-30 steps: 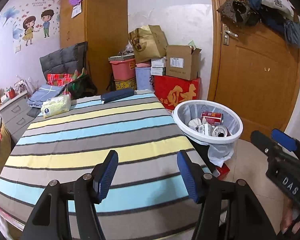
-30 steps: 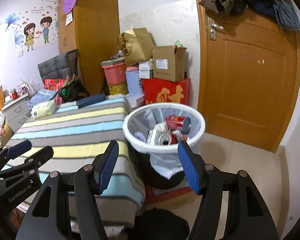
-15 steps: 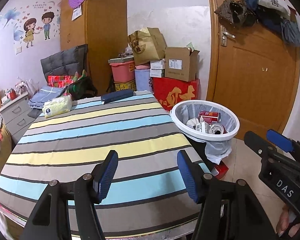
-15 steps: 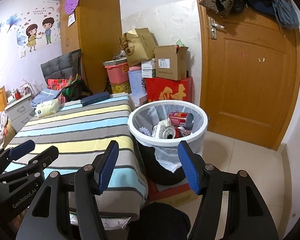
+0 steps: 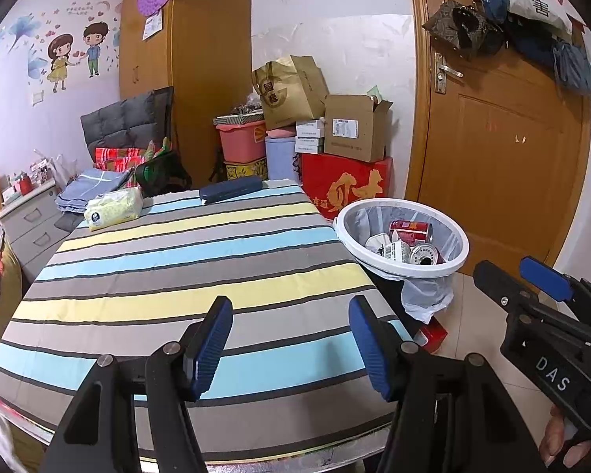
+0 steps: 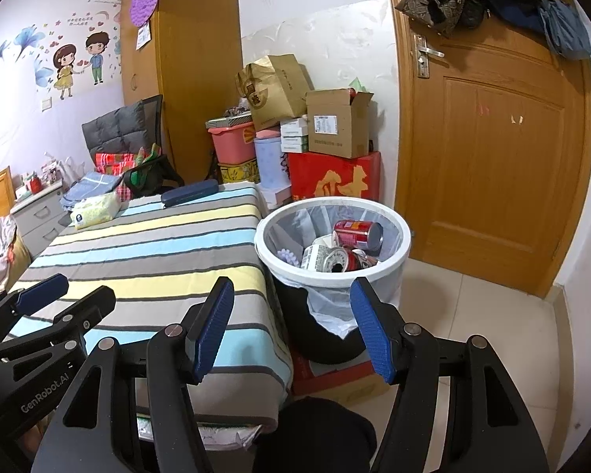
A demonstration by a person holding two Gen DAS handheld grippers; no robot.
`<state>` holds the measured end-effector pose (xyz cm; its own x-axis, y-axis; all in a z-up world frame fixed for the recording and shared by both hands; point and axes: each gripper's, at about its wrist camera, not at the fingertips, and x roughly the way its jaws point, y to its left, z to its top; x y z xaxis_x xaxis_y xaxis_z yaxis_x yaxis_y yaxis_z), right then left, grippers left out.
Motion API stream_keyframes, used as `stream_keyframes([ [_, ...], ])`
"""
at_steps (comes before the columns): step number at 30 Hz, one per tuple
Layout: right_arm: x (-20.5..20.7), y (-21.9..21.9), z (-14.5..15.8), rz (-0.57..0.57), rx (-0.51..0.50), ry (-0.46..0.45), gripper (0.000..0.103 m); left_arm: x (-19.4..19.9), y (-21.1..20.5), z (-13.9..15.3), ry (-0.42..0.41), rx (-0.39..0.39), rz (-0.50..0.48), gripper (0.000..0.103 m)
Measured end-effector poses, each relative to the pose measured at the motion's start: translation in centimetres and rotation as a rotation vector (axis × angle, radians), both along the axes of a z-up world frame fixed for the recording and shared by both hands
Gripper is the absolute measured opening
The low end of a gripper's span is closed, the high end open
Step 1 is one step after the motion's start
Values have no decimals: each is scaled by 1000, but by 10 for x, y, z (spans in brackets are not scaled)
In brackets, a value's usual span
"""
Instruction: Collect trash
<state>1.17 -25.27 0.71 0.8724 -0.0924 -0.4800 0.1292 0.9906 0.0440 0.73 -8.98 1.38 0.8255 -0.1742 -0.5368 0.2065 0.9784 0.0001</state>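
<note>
Both claws stood spread and empty. The trash bin (image 6: 331, 236), holding red cans (image 6: 356, 232) and wrappers, stood on the floor just beside the striped desk (image 5: 185, 260), straight ahead of the right claw (image 6: 291, 323); the left claw (image 5: 291, 343) hung over the desk, farther away.

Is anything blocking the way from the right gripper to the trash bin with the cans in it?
No. Nothing visible stands between the right gripper and the trash bin. Its jaws are open and empty, and the bin's mouth is uncovered. The striped table sits beside the bin, not in the path.
</note>
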Motion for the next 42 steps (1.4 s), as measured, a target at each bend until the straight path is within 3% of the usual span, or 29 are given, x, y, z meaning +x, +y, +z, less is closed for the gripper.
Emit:
stream_keyframes([
  [42,-1,3,2,12,4,6,63,-2,2,0,5,0,6,61],
])
